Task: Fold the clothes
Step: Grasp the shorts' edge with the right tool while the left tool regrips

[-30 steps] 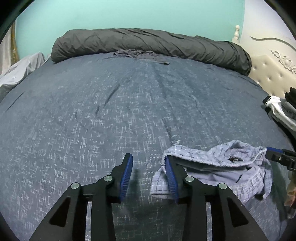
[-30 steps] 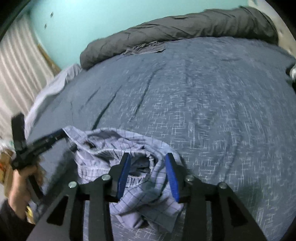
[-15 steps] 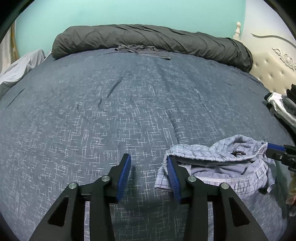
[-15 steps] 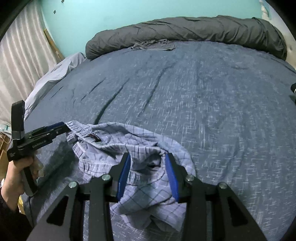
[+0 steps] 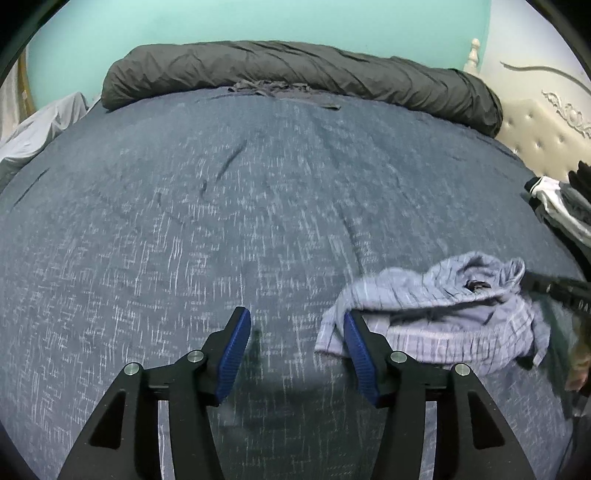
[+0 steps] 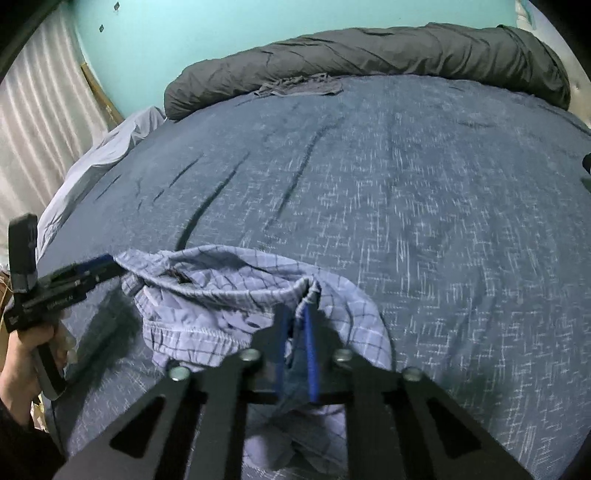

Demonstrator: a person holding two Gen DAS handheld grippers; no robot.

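The right gripper [image 6: 297,334] has just closed, pinching the crumpled pale-blue checked cotton shorts [image 6: 229,299] – the left gripper's [image 5: 297,343] fingers, just widened, stand open over the dark-blue flecked bed cover [image 5: 221,221].

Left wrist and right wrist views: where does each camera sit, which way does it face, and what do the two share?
Left wrist: sits on the left tongs, angled down across the bed toward the rolled duvet; its open fingers show, nothing between them, checked shorts beside.
Right wrist: sits on the right tongs, same heading; its fingers are shut on the shorts; the left tongs and hand show at the edge.
Shared: shorts, bed, duvet, teal wall.
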